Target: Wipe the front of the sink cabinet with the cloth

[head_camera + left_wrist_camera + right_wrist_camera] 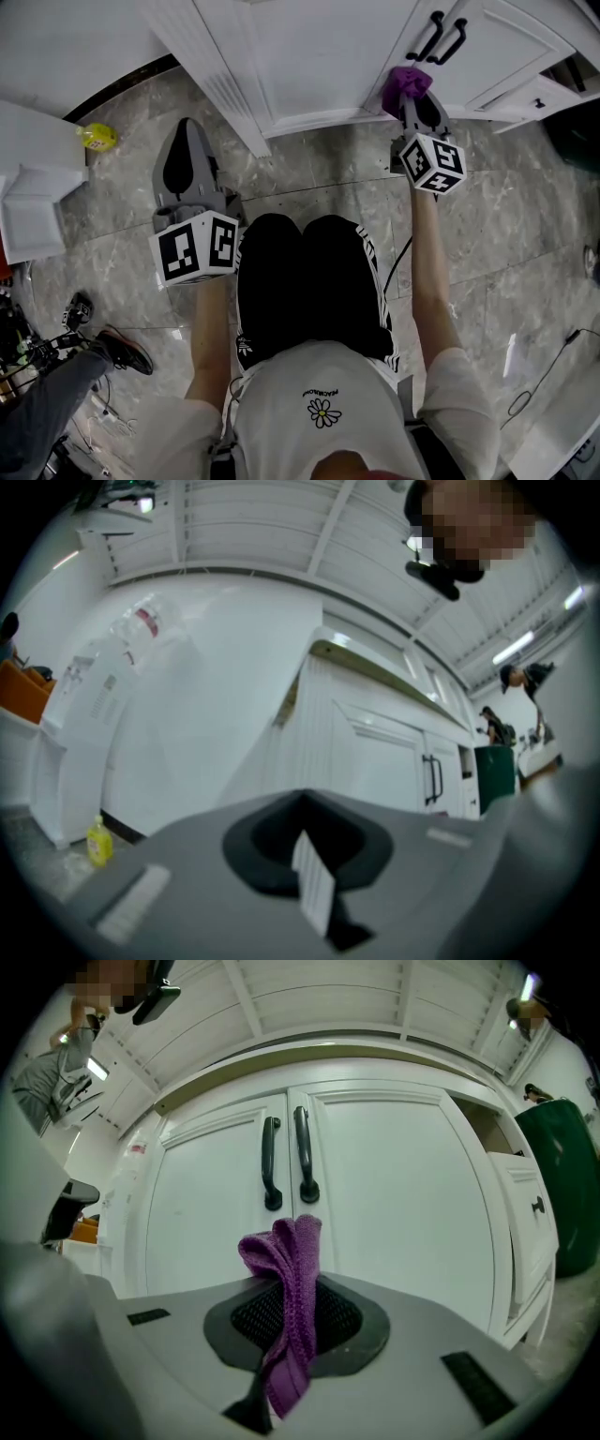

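Right gripper [298,1324] tight on the purple cloth [281,1252] before the cabinet doors [394,1204]; left gripper [305,850] closed — empty

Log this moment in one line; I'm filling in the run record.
right gripper: jaws shut on purple cloth, facing cabinet doors | left gripper: jaws shut, empty, held aside | cloth-door contact: cannot tell

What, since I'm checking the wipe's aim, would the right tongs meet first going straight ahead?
The white cabinet doors, near their centre seam just below the black handles; the purple cloth clamped in the right tongs leads. Its gap to the door is unclear.
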`<state>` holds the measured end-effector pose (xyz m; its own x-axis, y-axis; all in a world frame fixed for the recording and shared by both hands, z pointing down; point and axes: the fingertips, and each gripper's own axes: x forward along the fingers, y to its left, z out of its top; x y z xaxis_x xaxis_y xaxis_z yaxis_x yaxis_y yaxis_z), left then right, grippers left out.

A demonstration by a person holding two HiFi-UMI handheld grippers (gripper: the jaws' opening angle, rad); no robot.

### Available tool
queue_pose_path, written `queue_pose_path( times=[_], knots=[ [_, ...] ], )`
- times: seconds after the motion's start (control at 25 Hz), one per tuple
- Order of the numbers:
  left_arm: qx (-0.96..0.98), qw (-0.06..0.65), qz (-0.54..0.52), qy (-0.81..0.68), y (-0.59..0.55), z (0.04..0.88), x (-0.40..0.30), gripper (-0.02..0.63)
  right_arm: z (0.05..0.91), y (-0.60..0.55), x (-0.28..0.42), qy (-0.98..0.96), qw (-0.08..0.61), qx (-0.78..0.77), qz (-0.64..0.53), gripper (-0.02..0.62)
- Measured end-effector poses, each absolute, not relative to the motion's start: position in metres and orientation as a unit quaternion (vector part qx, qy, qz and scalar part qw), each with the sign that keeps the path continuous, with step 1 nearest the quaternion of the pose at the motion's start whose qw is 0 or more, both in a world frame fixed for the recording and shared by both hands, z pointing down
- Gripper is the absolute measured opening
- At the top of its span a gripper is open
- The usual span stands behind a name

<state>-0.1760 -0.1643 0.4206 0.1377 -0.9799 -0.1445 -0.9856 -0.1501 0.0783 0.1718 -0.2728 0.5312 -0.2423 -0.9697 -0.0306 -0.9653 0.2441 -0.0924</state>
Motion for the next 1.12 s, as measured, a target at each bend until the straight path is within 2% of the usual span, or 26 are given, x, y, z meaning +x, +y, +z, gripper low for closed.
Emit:
queue_pose_path(
  times=[0.48, 0.76, 1.12],
  knots=[
    [-0.753, 0.006, 0.072, 0.654, -0.165, 0.436, -0.177, 0.005, 0.518, -0.251, 0.151, 0.802, 0.075, -0.592, -0.018, 0.054],
    [-0.752, 0.004, 0.072, 0.656, -0.164, 0.441, -0.179, 0.005, 0.516, -0.224, 0.054, 0.874, 0.111, -0.471, -0.039, 0.054],
    [-0.746, 0.003, 0.069, 0.663, -0.161, 0.444, -0.19, 0.005, 0.553, -0.21, -0.064, 0.934, 0.058, -0.347, -0.053, 0.054]
  ],
)
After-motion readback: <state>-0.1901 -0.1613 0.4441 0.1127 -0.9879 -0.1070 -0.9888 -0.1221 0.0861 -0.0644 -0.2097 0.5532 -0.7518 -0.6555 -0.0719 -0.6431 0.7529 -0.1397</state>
